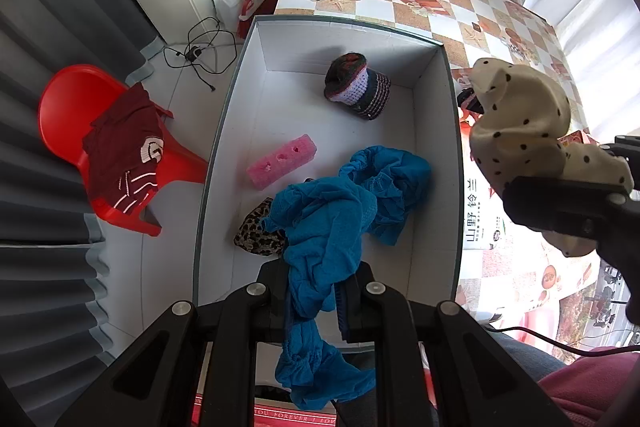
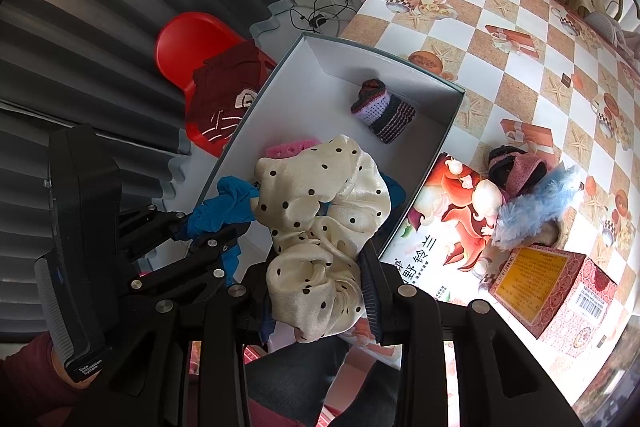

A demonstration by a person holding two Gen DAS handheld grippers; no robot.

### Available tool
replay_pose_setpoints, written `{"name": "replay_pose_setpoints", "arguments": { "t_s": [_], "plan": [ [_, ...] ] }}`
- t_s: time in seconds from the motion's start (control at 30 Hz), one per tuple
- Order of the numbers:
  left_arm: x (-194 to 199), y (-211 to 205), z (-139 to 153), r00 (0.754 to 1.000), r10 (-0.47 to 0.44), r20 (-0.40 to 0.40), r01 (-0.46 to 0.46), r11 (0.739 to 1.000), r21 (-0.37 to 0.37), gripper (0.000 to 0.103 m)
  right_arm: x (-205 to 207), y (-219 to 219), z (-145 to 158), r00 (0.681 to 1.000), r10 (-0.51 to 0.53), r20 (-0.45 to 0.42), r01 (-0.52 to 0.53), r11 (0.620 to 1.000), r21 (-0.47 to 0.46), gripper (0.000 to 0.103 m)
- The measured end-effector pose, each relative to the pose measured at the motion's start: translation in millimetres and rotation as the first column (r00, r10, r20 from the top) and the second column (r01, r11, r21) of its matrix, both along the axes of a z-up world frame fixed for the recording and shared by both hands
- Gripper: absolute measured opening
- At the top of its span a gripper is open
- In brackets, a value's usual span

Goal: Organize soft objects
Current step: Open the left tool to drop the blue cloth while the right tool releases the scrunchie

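Observation:
My left gripper [image 1: 316, 291] is shut on a blue cloth [image 1: 332, 219] that drapes into the white box [image 1: 240, 99]. In the box lie a rolled knit piece [image 1: 356, 87], a pink sponge [image 1: 280, 161] and a leopard-print cloth [image 1: 256, 233]. My right gripper [image 2: 316, 287] is shut on a cream polka-dot cloth [image 2: 320, 211], held above the box's near right side; it also shows in the left wrist view [image 1: 524, 123]. The left gripper [image 2: 208, 231] with the blue cloth [image 2: 224, 207] shows to the left in the right wrist view.
The box [image 2: 400, 59] stands at the edge of a checkered table [image 2: 520, 47]. On the table lie a fluffy blue piece [image 2: 536, 207], a pink-and-black cloth [image 2: 516, 163], a picture box [image 2: 440, 219] and a red carton [image 2: 560, 287]. A red chair [image 1: 80, 107] with dark clothing stands left.

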State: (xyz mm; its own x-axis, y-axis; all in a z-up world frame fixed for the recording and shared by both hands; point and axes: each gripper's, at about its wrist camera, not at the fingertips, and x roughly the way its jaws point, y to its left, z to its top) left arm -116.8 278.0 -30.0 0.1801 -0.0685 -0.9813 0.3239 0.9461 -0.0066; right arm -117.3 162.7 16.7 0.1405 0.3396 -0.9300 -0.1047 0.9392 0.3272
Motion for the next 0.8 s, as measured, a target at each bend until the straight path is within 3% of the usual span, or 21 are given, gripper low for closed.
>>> {"name": "replay_pose_setpoints", "arguments": {
  "t_s": [0.8],
  "plan": [
    [5.8,5.2,-5.8,1.000,0.018,-0.015,-0.018,0.999,0.038,0.018,18.9,8.7,-13.5,0.999,0.041,-0.020,-0.041,0.999,-0.020,0.036]
  ]
}}
